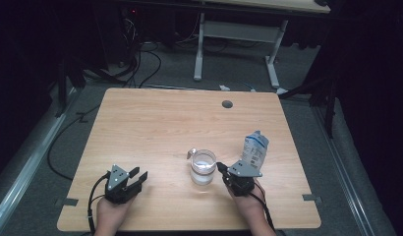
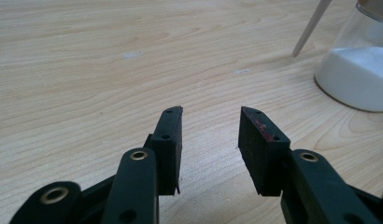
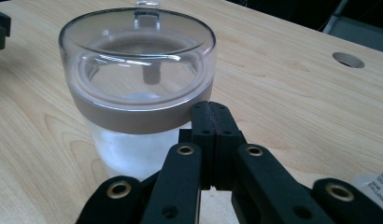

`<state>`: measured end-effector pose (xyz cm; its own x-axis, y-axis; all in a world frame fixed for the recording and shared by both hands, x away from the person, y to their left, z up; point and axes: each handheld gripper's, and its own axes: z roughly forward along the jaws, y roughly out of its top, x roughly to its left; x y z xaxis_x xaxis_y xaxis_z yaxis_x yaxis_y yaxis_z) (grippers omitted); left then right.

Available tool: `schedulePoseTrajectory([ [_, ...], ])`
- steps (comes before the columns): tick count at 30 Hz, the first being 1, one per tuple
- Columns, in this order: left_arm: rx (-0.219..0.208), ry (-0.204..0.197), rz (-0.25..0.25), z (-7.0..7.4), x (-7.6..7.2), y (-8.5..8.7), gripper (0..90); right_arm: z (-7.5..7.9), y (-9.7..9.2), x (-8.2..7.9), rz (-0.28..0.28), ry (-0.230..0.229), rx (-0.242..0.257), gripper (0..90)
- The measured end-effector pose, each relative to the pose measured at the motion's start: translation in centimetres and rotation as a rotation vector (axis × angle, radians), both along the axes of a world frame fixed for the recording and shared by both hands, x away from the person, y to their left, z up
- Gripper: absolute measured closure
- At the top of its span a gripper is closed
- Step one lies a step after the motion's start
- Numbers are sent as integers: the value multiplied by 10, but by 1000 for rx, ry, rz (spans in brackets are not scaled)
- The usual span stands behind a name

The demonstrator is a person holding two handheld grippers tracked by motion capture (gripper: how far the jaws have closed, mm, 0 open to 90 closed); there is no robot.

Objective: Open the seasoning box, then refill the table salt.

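A wooden table (image 1: 155, 123) is seen from above, with a round cable hole (image 1: 227, 104) near its far edge at about one o'clock from the centre. A glass jar (image 1: 203, 167) with white contents is set at about five o'clock from the centre. The right gripper (image 1: 221, 166) is held just beside the jar at its three o'clock side — jaws together, tips at the jar's wall. A blue-and-white carton (image 1: 254, 147) is stood at one o'clock from that gripper. The left gripper (image 1: 139, 175) is held at nine o'clock from the jar, well apart from it — jaws parted, nothing between them.
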<state>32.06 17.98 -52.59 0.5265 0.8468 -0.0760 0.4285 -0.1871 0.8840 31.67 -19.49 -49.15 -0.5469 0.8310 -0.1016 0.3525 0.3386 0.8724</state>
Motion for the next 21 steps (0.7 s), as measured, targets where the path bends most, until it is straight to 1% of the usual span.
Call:
schedulePoseTrajectory([
  [4, -10, 8, -3, 0, 0, 0, 606, 0, 3, -5, 8, 0, -3, 900],
  [5, -7, 4, -2, 0, 0, 0, 606, 0, 4, -7, 13, 0, -7, 900],
  [10, -10, 9, -8, 0, 1, -2, 607, 0, 10, -16, 40, -7, -19, 900],
  [21, -13, 9, -10, 0, 2, -2, 609, 0, 19, -22, 73, -13, -22, 900],
])
